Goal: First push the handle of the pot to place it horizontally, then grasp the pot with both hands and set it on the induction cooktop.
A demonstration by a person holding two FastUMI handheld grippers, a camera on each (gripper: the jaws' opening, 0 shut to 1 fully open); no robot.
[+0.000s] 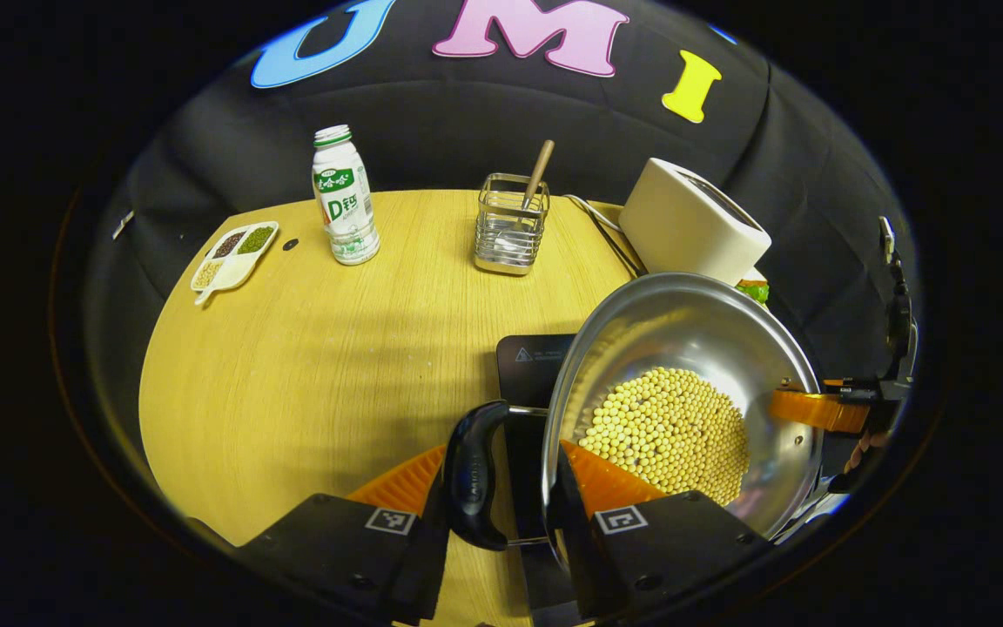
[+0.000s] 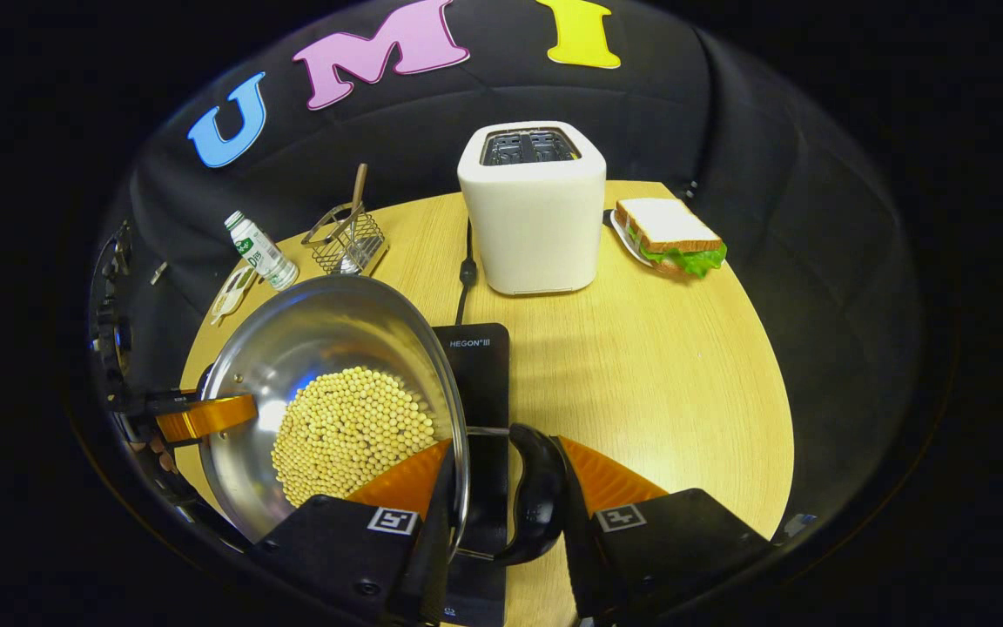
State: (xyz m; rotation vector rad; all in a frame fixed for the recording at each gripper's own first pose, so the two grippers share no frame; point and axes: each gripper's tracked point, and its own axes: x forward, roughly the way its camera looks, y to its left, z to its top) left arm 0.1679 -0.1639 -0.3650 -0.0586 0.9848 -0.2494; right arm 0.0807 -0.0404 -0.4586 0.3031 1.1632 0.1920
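Now I hold the pot [image 1: 684,383] aloft over the black induction cooktop [image 2: 480,383], one gripper on each of its two black handles: my left gripper [image 1: 506,488] clenched on one handle [image 1: 471,475], my right gripper [image 2: 501,496] clenched on the other [image 2: 536,492]. Open tabletop [image 2: 667,366] runs to the right rim; leftward, one bottle [image 1: 345,196], one wire caddy [image 1: 512,225], one sectioned dish [image 1: 233,254]. Behind stand one toaster [image 2: 532,205] and one sandwich [image 2: 671,235].

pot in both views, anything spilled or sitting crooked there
Nothing spilled: the beans sit heaped inside the pot, none on the table. The pot itself looks tilted, held at its two black handles by the left tongs and right tongs above the black cooktop.
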